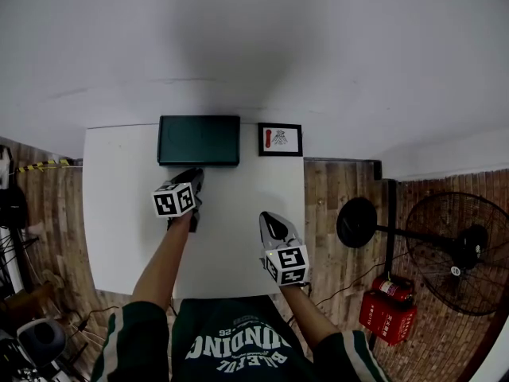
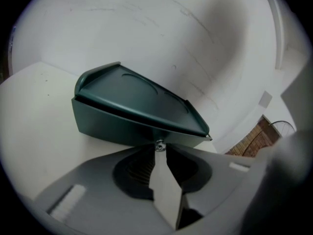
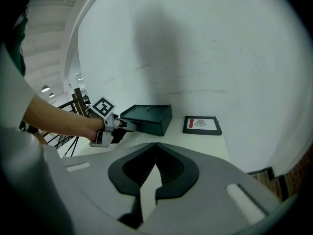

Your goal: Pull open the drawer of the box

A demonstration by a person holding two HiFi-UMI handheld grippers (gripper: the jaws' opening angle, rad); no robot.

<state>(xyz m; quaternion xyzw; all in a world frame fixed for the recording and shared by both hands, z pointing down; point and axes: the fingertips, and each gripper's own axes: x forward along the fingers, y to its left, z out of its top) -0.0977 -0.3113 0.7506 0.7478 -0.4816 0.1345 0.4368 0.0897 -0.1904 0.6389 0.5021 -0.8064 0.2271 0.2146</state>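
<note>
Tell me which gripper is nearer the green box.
Left. The left gripper is at the box's front, fingers shut on its knob. The right gripper hangs back over the table, apart from the box.

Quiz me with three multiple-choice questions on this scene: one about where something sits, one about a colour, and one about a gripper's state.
1. In the head view, where does the framed picture stand relative to the box?
A. to its right
B. to its left
C. on top of it

2. What colour is the box?
A. red
B. dark green
C. yellow

3. What is the state of the left gripper?
A. wide open and empty
B. shut on the knob at the box's front
C. shut on the framed picture

Answers:
1 A: the picture stands right of the box, both at the back edge of the table.
2 B: its top and sides are dark green.
3 B: the left gripper view shows the jaw tips closed on the small silvery knob.
</note>
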